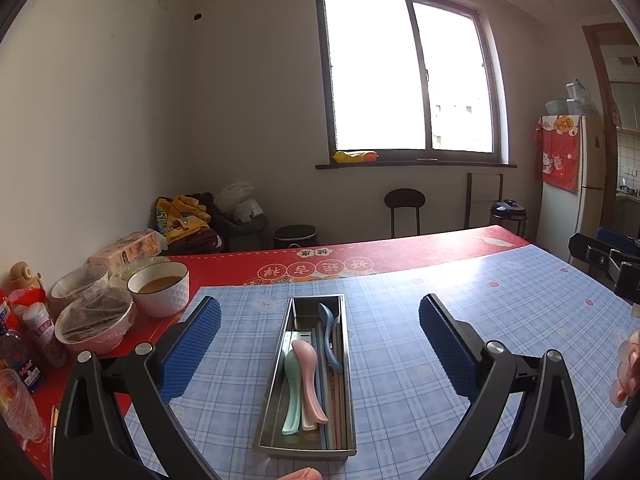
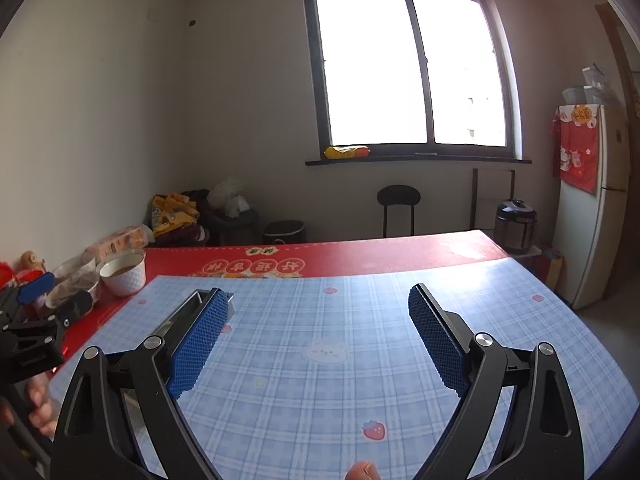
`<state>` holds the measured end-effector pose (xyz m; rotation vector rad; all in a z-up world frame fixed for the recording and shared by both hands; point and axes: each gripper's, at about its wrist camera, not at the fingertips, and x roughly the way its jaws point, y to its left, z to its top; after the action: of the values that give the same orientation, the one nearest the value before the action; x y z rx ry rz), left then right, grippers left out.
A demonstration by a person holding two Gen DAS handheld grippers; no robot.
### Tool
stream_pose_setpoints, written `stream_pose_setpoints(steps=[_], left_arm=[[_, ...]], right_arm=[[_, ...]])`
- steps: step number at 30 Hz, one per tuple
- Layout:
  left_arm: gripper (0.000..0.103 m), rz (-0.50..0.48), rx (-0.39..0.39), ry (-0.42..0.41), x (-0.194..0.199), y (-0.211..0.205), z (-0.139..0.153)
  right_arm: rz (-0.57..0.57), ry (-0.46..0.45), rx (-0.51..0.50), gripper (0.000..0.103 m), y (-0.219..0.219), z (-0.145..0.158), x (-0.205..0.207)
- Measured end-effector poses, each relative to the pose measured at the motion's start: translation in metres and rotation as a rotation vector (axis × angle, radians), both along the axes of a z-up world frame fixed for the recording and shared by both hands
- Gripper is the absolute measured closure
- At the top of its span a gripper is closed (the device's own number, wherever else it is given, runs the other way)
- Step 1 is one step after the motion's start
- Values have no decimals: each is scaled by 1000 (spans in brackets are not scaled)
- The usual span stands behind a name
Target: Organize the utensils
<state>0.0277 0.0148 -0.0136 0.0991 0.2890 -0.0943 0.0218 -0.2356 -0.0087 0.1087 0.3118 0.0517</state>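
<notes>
A long steel utensil tray (image 1: 274, 400) lies on the blue plaid tablecloth (image 1: 400, 360). In it lie a pink spoon (image 1: 309, 380), a mint green spoon (image 1: 291, 392), a blue spoon (image 1: 330, 336) and several chopsticks (image 1: 339, 400). My left gripper (image 1: 320, 320) is open and empty, its fingers either side of the tray and above it. My right gripper (image 2: 318, 312) is open and empty over bare tablecloth (image 2: 320, 380). The tray's edge (image 2: 188, 308) shows behind its left finger. The left gripper shows at the left edge of the right wrist view (image 2: 24, 320).
Bowls (image 1: 160, 288) of food, some covered with film (image 1: 94, 320), a tissue box (image 1: 124, 250), bottles (image 1: 16, 356) and a glass (image 1: 18, 404) crowd the table's left side on a red cloth (image 1: 400, 252). A stool (image 1: 404, 204), a cooker (image 2: 516, 220) and a fridge (image 2: 592, 200) stand beyond.
</notes>
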Motion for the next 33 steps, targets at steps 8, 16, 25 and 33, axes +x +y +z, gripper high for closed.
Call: stream_pose_setpoints(steps=[8, 16, 25, 33], left_arm=[[6, -5, -6, 1, -3, 1, 0], [6, -12, -11, -4, -6, 0, 1], [6, -15, -13, -7, -7, -2, 3], [6, -13, -20, -9, -6, -2, 5]], right_arm=[[-13, 4, 3, 14, 1, -1, 0], [-18, -15, 10, 14, 1, -3, -4], [-17, -6, -8, 14, 6, -6, -4], [-10, -17, -20, 14, 9, -9, -5]])
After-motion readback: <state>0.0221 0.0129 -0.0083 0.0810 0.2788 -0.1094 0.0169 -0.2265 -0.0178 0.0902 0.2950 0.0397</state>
